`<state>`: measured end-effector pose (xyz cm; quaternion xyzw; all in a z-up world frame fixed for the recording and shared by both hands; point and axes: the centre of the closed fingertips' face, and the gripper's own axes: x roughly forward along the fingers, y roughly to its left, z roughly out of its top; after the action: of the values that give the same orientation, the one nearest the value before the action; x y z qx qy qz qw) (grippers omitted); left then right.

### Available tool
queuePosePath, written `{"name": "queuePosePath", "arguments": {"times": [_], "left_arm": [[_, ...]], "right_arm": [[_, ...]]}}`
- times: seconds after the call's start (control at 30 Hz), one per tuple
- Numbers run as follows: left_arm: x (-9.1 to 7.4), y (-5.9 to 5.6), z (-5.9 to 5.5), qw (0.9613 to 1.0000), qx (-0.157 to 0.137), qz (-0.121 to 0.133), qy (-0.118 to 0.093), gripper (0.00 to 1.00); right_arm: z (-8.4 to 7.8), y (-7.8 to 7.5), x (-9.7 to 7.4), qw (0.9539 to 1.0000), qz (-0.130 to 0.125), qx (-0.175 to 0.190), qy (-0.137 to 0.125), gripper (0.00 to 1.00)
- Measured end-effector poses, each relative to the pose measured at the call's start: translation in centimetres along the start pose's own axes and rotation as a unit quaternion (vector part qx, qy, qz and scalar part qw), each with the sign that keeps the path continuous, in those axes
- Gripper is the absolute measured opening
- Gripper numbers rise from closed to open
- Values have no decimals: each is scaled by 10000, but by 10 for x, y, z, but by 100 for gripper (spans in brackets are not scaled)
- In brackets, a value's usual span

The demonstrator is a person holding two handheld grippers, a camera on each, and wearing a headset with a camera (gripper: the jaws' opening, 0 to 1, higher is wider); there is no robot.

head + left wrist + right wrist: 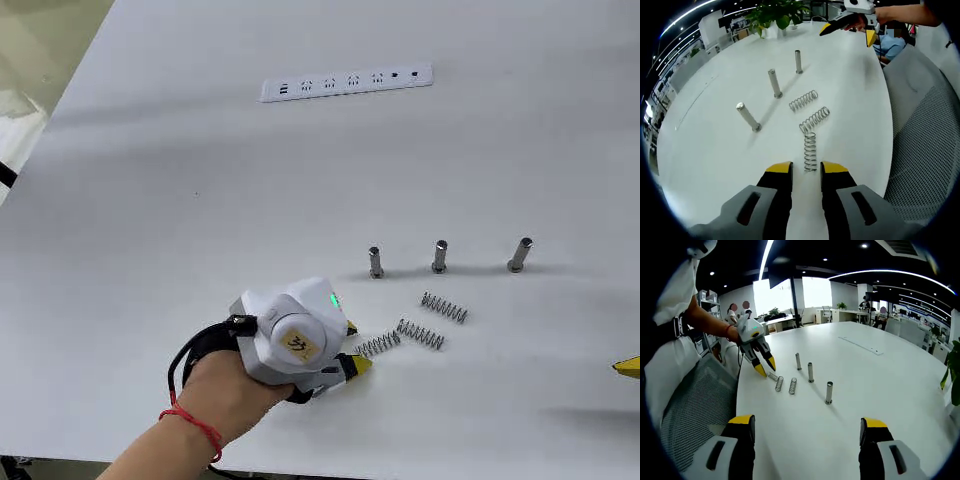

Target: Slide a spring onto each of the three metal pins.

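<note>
The broad white table (200, 200) stands in an open-plan office with ceiling light strips, further desks and a green leafy plant (777, 12) beyond its far edge. A grey mesh chair (925, 150) is drawn up at its near side. A long white power strip (346, 83) lies well beyond the left tongs (356, 346). Ahead of these, three short cylindrical metal pins (439, 256) stand in a row, each bare. Between the pins and the left tongs lie three small silver coil springs (420, 334), flat on the table and apart from one another. The nearest spring (810, 150) points straight at the left tongs. Its near end sits between their yellow tips, which stand released with a gap on either side of the coil. The left gripper view makes that gap plain, whereas the head view shows the tips just reaching the spring's end. The right tongs (807, 422) are spread wide and released, holding nothing. They sit well away from the springs, and the farthest pin from the left tongs is the one nearest them. In the head view one of their yellow tips shows at the right edge.
</note>
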<state>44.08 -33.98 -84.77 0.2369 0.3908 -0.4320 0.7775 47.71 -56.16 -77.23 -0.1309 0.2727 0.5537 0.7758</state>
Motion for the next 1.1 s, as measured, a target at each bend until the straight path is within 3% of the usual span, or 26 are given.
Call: {"name": "queuePosePath", "arguments": {"times": [0.2,1.1], "left_arm": [[5,-5,-5,9993,252,-83,258,12],[1,-6,-7,9984,280,-140,474,7]], "right_arm": [[-2,-2,-1,10000,-32,32,-8,86],[0,3,-4,9999,-85,99,-6,84]]}}
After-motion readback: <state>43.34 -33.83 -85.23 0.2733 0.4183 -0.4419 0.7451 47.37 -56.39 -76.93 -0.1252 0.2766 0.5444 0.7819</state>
